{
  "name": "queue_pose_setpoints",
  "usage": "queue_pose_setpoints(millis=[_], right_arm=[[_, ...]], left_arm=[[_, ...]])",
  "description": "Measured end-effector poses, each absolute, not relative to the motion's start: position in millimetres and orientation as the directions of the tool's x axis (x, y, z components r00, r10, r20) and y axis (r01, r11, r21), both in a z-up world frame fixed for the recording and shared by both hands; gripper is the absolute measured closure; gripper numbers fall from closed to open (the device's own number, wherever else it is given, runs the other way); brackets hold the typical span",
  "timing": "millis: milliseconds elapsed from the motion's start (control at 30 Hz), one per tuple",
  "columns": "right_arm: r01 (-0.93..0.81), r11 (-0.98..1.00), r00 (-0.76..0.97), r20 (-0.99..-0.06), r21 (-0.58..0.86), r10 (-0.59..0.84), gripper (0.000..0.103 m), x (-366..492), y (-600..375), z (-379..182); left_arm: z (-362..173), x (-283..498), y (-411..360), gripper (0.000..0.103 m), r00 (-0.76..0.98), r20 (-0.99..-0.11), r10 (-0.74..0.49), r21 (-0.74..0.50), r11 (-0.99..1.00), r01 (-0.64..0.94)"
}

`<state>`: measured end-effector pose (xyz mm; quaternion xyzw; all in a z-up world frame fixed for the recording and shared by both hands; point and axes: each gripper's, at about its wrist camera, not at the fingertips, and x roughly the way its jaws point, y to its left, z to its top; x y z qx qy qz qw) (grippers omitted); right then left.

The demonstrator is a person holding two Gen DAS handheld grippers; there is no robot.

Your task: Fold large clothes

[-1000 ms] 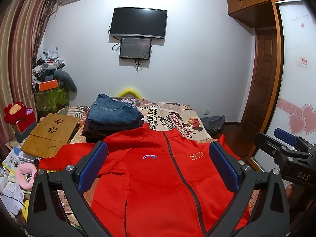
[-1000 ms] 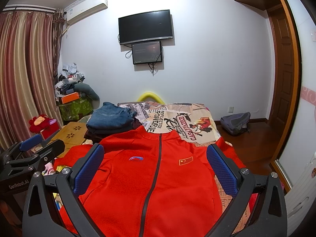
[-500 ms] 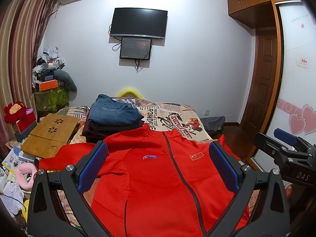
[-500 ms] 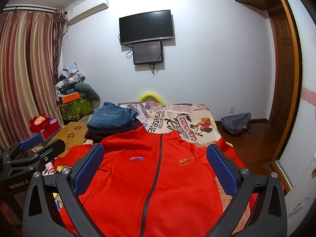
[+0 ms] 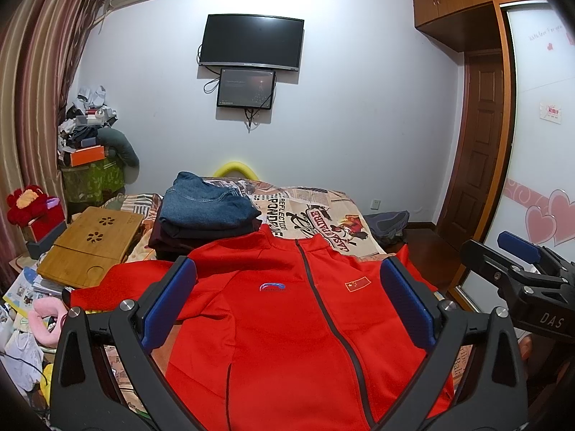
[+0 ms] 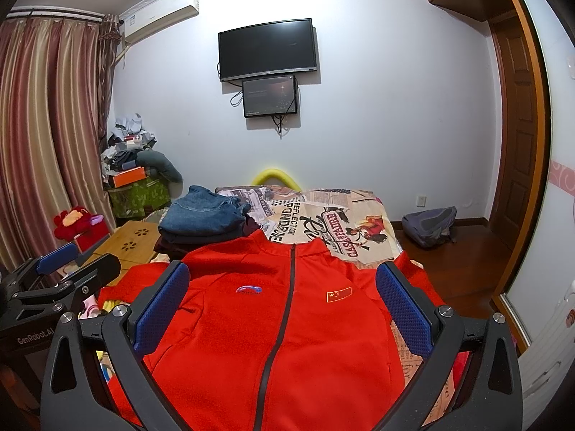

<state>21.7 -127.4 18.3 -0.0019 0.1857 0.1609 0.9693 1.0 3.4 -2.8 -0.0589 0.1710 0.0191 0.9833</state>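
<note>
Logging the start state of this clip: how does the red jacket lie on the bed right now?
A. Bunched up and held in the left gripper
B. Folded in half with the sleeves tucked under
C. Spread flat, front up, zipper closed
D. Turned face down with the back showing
C: the red jacket lies spread out on the bed with its zipper closed and chest logos showing; neither open gripper holds it.

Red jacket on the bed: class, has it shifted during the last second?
No. The red jacket lies spread flat, its collar at the same spot beside the folded jeans as before; both open grippers hover above it.
</note>
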Motion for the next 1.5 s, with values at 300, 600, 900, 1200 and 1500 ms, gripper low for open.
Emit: queue_pose_setpoints(millis=[300,600,900,1200,1500], right_arm=[[-0.313,0.948,0.879,-0.362,0.053,0.311,0.0,20.7,-125.8,18.5],[-0.311,0.949,0.87,-0.387,0.049,0.305,0.0,33.6,-121.7,14.9],[-0.294,0.955,0.862,-0.422,0.034,0.281,0.0,64.1,-115.7,4.9],[-0.272,0.962,0.851,-0.467,-0.003,0.239,0.0,102.6,-106.8,-11.6],[-0.21,0.976,0.828,-0.541,-0.056,0.147,0.0,144.8,-100.9,-32.6]], left_arm=[[-3.3,0.8,3.3,0.0,0.94,-0.342,0.015,-0.112,0.992,-0.057],[-5.4,8.2,10.5,0.0,0.939,-0.344,0.029,-0.112,0.991,-0.071],[-8.9,36.9,68.1,0.0,0.929,-0.323,0.182,-0.099,0.969,-0.224],[-54.1,87.9,180.0,0.0,0.837,-0.478,0.265,-0.179,0.904,-0.388],[-152.3,110.2,309.9,0.0,0.637,-0.725,0.262,-0.272,0.741,-0.614]])
